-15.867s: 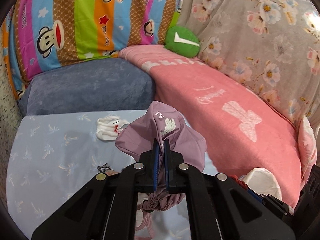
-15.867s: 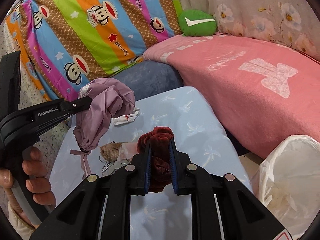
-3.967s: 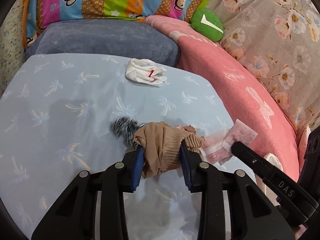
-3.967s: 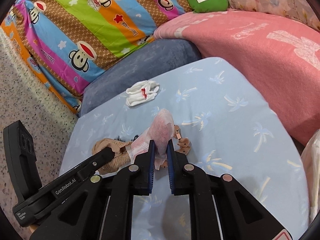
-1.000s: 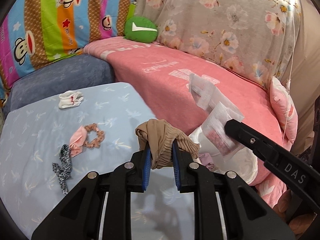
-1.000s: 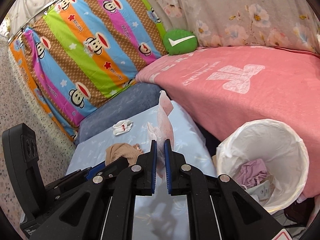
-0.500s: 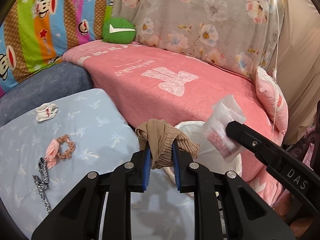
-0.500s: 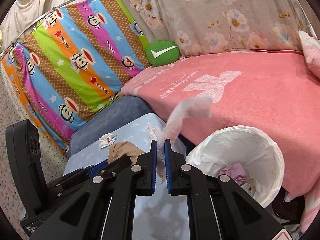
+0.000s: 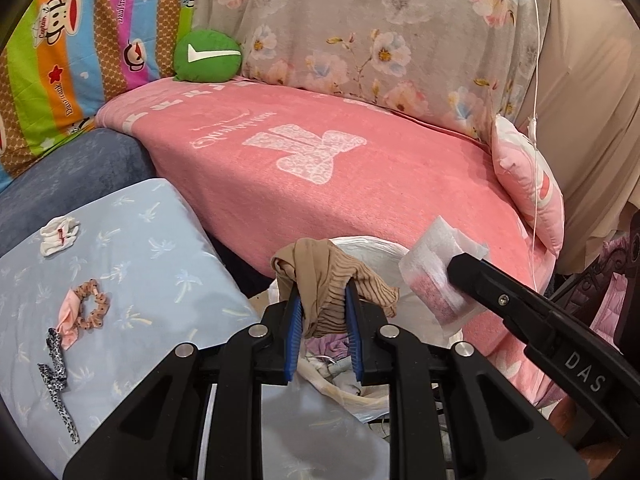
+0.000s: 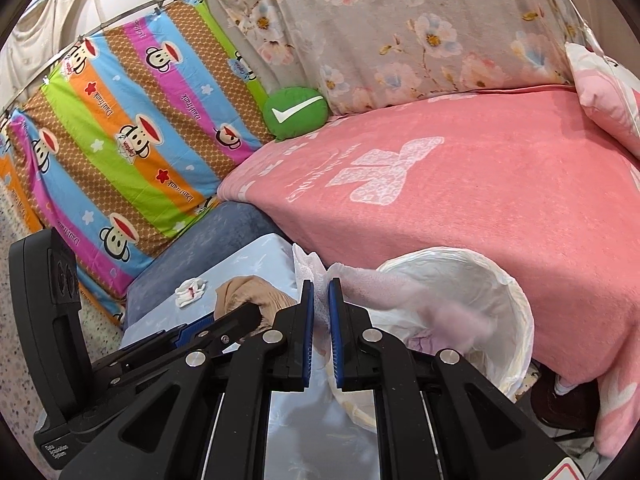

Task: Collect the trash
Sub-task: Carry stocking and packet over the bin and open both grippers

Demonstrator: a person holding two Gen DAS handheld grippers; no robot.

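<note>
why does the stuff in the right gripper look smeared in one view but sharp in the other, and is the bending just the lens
Right wrist view: the pink-and-white wrapper trails off in motion blur over the trash bin, while the right gripper stays crisp. Left wrist view: the same wrapper is sharp. Both views: fisheye curvature, dark corner vignette, soft even light.

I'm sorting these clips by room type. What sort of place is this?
Most likely a home bedroom or sitting corner: a bed or sofa under a pink blanket, a floral sheet and a cartoon monkey sheet hung behind, a green cushion, and a lined trash bin beside it.
</note>
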